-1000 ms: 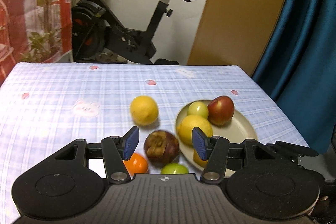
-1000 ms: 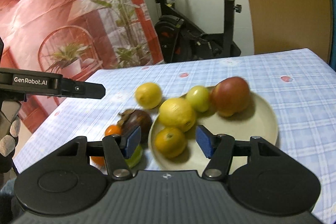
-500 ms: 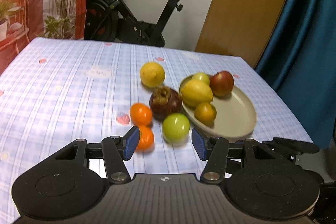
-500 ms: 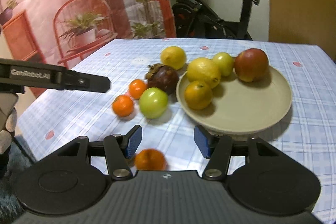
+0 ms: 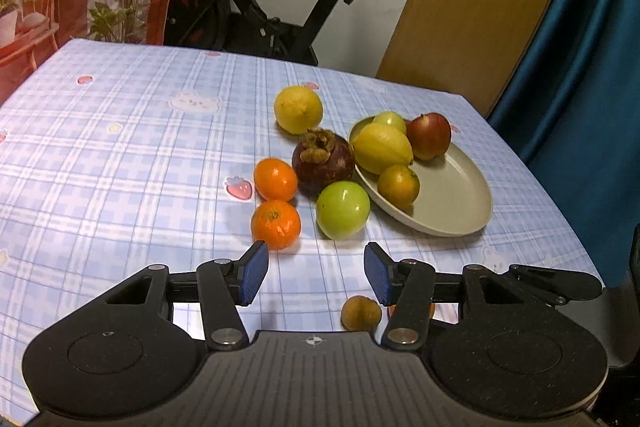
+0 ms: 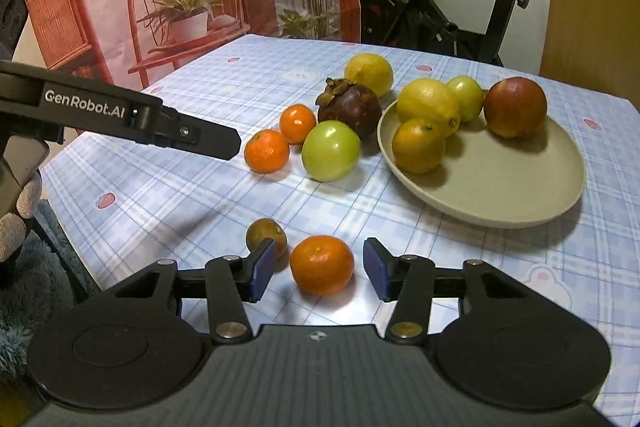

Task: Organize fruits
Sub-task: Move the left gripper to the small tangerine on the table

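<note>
Both tongs are seen with their blue pads apart. Between the pads of the right gripper [image 6: 316, 269] a tangerine [image 6: 322, 264] is framed on the tablecloth [image 6: 168, 187], and the jaws are closing toward it, but no pad is pressed on it yet. It can be judged that this fruit is taken next because it lies nearest and well apart from the plate [image 6: 520, 195]. A small brownish fruit [image 6: 265, 237] is placed just beside the left pad, so it could be pushed away by the closing. The left gripper [image 5: 316, 273] is also closing slightly, with only bare cloth between its pads; a tangerine [image 5: 276, 224] is just beyond its left pad. On the plate a lemon [image 6: 429, 105], an orange, a green fruit and an apple [image 6: 515, 107] are already gathered, while a mangosteen [image 6: 349, 108] and a green apple [image 6: 330, 150] are waiting beside it.
</note>
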`<state>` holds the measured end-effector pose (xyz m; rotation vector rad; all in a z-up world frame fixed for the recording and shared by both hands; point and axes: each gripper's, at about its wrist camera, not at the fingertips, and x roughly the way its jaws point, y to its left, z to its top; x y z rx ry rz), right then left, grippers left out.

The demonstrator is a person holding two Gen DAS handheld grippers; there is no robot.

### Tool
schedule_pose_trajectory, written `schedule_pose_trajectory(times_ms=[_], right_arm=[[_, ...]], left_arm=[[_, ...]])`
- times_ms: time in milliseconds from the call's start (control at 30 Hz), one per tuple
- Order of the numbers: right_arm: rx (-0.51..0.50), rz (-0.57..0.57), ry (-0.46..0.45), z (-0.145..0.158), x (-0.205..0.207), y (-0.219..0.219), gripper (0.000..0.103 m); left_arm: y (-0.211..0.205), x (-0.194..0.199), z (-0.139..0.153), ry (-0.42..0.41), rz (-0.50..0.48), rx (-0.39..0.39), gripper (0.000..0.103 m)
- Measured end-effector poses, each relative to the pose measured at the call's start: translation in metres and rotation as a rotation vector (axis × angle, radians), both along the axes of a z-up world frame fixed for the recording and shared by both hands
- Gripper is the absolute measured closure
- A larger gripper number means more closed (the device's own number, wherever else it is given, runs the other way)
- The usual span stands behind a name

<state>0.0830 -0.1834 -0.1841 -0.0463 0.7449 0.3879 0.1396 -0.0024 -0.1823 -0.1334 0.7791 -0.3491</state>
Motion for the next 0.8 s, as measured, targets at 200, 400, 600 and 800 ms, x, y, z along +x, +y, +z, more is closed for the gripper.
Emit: schedule_pose_trajectory(times_ms=[200, 400, 600, 800], right_arm=[[0.011, 0.001, 0.01, -0.0035, 0.0007, -0.0028, 0.054], [0.016, 0.001, 0.015, -0.006, 0.0012, -0.0036, 0.056], [0.02, -0.005, 0.013, -0.0066, 0.0007, -0.0041, 0.06], [0.021, -0.002, 0.016, -0.0075, 0.001, -0.0037, 0.062]], left_arm=[[-0.0038, -0.0004, -0.0047, 0.011, -0.012, 0.01, 0.048], [-0.0039, -0.0011, -0.006, 0.018, -0.008, 0.017, 0.049], [-0.0053, -0.0015, -0.0055, 0.011, -0.009, 0.031, 0.049], [-0.0054, -0.0008, -0.006, 0.014, -0.011, 0.036, 0.049]])
